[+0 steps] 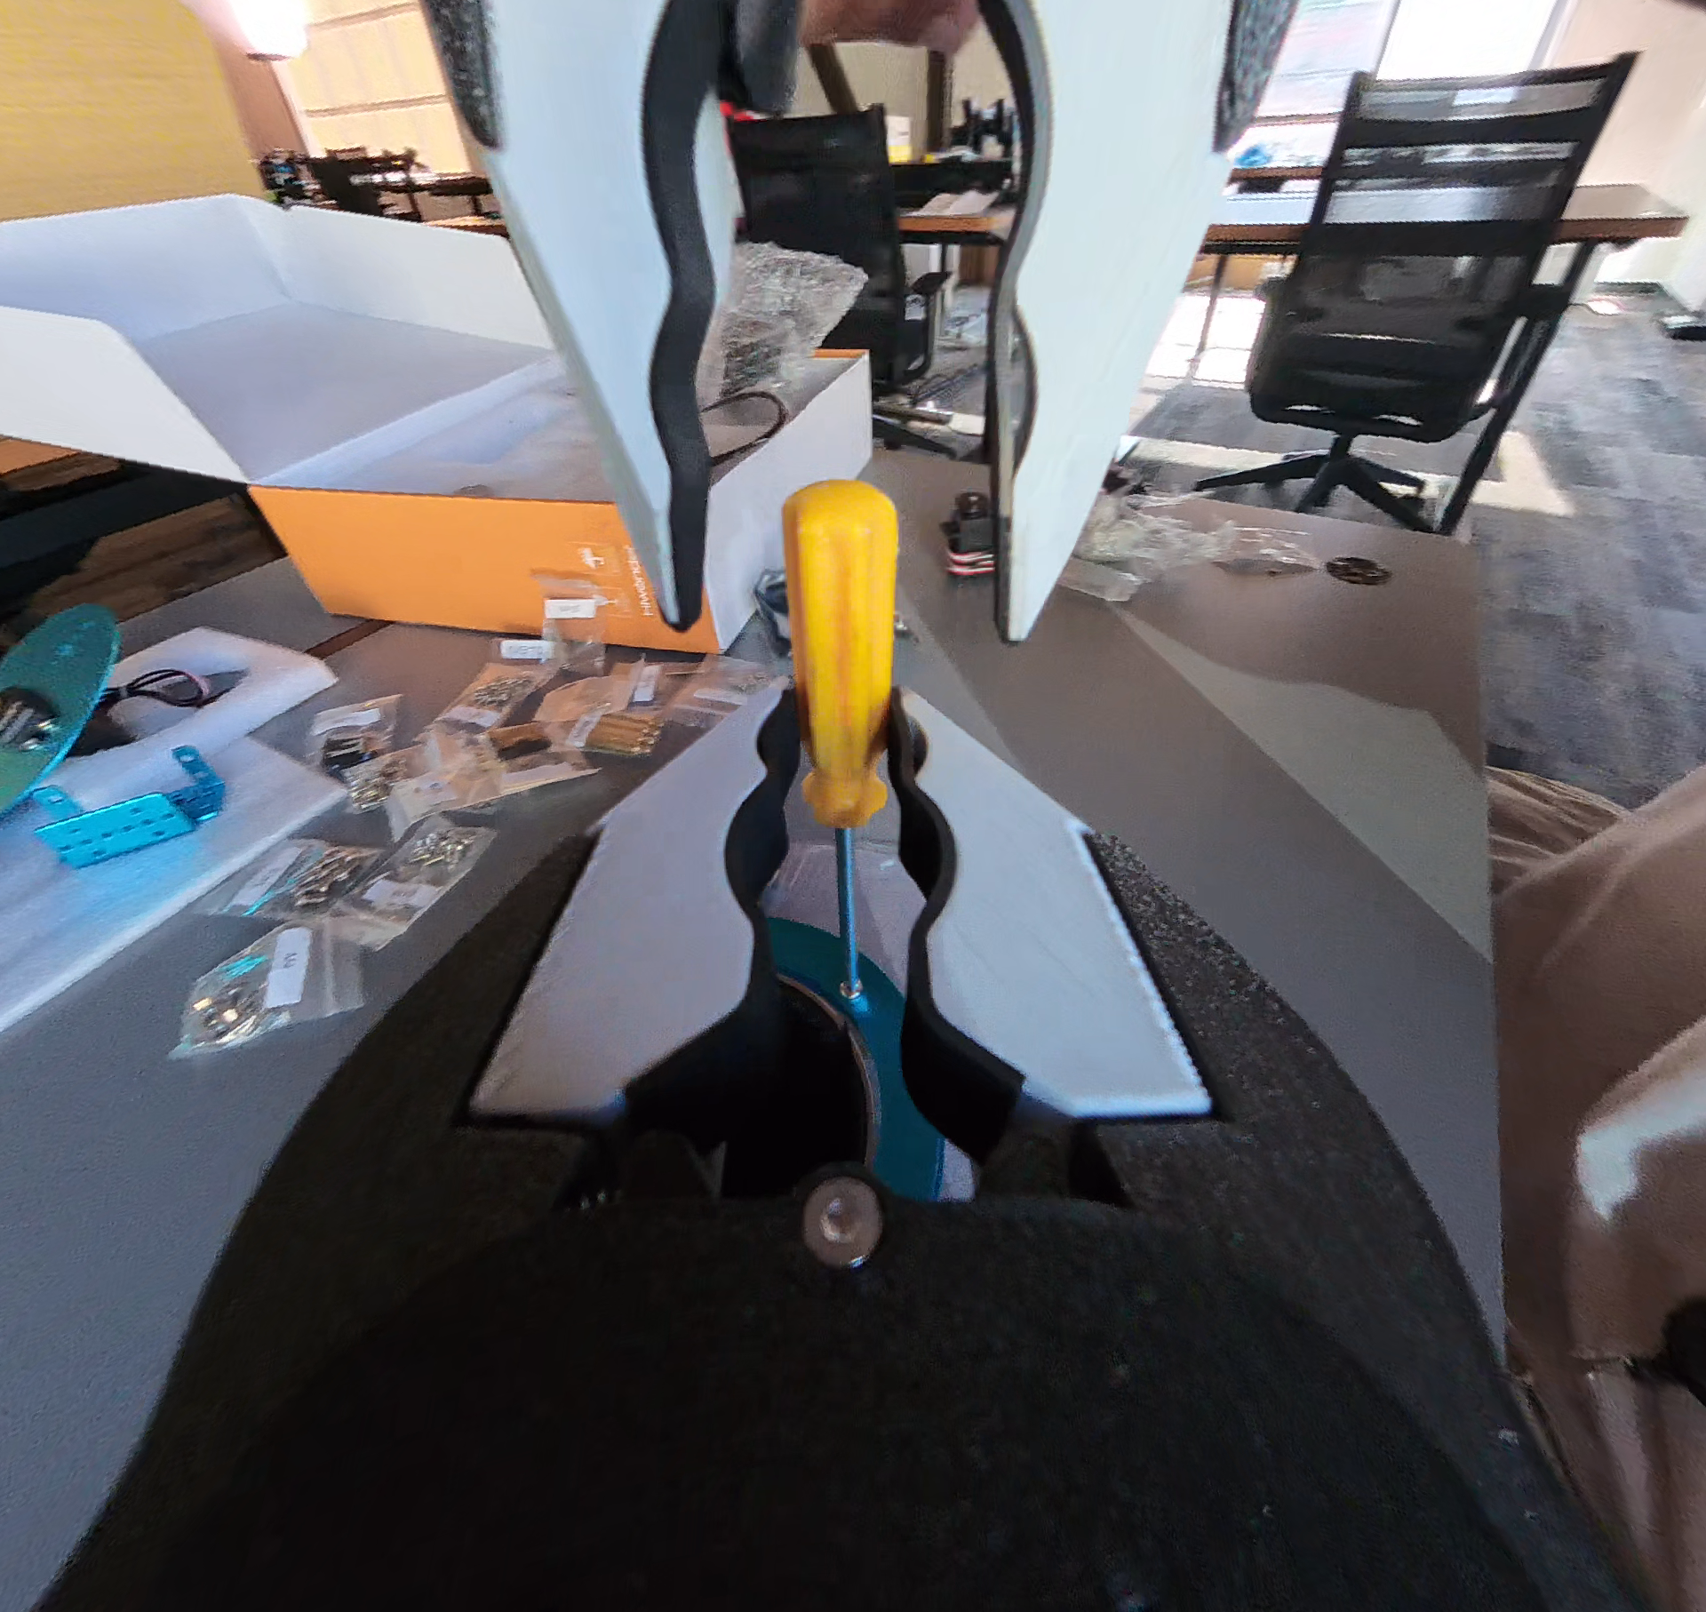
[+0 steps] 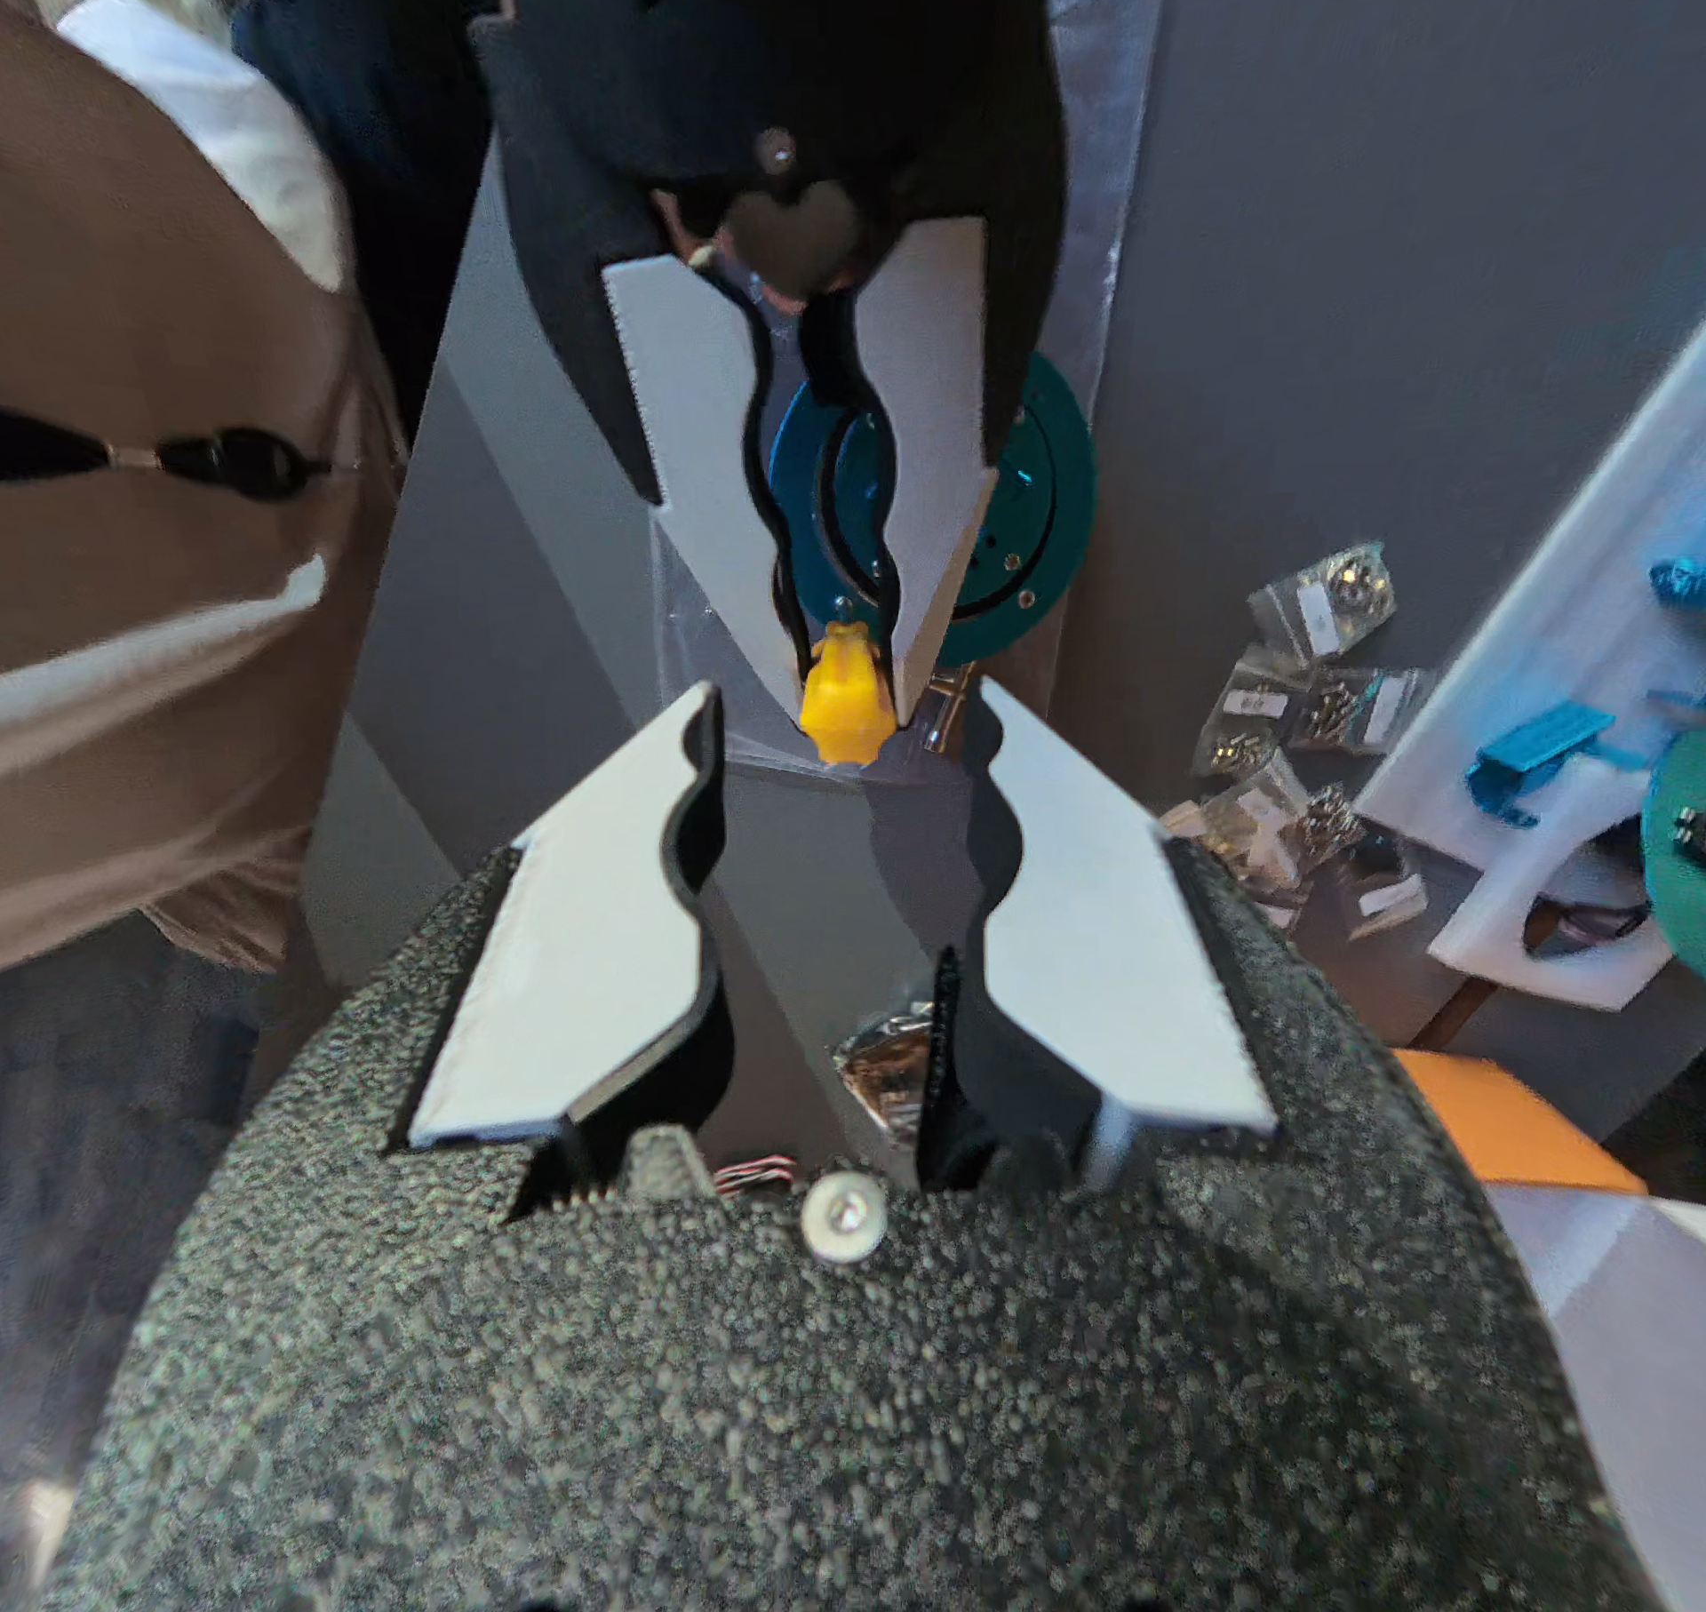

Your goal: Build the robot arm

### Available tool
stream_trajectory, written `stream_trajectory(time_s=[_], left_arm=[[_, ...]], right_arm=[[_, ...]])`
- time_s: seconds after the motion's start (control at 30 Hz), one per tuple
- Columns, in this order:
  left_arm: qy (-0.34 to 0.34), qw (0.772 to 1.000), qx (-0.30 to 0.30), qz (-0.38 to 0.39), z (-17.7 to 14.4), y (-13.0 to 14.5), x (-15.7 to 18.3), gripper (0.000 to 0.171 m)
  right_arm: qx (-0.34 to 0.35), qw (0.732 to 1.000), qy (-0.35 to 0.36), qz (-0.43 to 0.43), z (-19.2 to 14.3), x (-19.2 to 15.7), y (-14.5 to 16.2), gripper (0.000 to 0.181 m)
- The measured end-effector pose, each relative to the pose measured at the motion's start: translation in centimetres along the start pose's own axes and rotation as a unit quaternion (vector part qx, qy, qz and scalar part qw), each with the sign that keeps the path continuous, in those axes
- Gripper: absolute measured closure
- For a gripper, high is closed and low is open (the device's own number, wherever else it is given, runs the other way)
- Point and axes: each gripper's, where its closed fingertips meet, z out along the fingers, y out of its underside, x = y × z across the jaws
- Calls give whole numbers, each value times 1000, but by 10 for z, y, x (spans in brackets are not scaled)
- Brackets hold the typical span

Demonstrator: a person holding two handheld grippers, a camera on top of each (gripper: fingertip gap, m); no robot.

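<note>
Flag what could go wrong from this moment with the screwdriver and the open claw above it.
1. The left claw grips the yellow screwdriver only low on its handle, so it may tilt and its tip may slip off the screw in the teal disc.
2. The open right claw hangs around the handle top; closing off-centre could knock the screwdriver sideways.
3. The two claws are close together and could collide.

Grey table [image 1: 1200, 783]: orange box [image 1: 443, 552], bagged hardware packets [image 1: 397, 829], white foam sheet [image 1: 138, 875], teal disc [image 2: 1034, 497].
</note>
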Motion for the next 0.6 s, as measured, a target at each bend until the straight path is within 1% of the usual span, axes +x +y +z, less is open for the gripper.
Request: stream_trajectory(time_s=[0.07,0.1,0.17,0.2,0.3,0.4,0.47,0.53,0.6], left_arm=[[17,1000,3,-4,-1,0,2,154],[21,1000,4,-5,-2,0,2,154],[17,1000,5,-8,-3,0,-1,154],[13,1000,3,-7,-4,1,-3,154],[-16,1000,-11,-12,-6,2,-9,155],[-57,998,-24,12,-4,1,-11,149],[-68,997,-36,20,-1,2,-11,152],[-52,998,-31,14,0,2,-8,153],[-26,999,-20,12,0,2,-3,154]], right_arm=[[-2,999,-38,-35,1,-8,-3,150],[-5,999,-28,-45,2,-2,-3,163],[-12,998,-31,-51,3,1,-5,163],[-13,999,-31,-39,3,3,-6,163],[-24,998,-24,62,4,9,-8,164],[-34,980,-7,194,4,12,-5,164],[-39,968,0,247,3,9,-3,164],[-41,965,3,259,2,6,-2,164],[-56,973,0,225,2,1,0,163]])
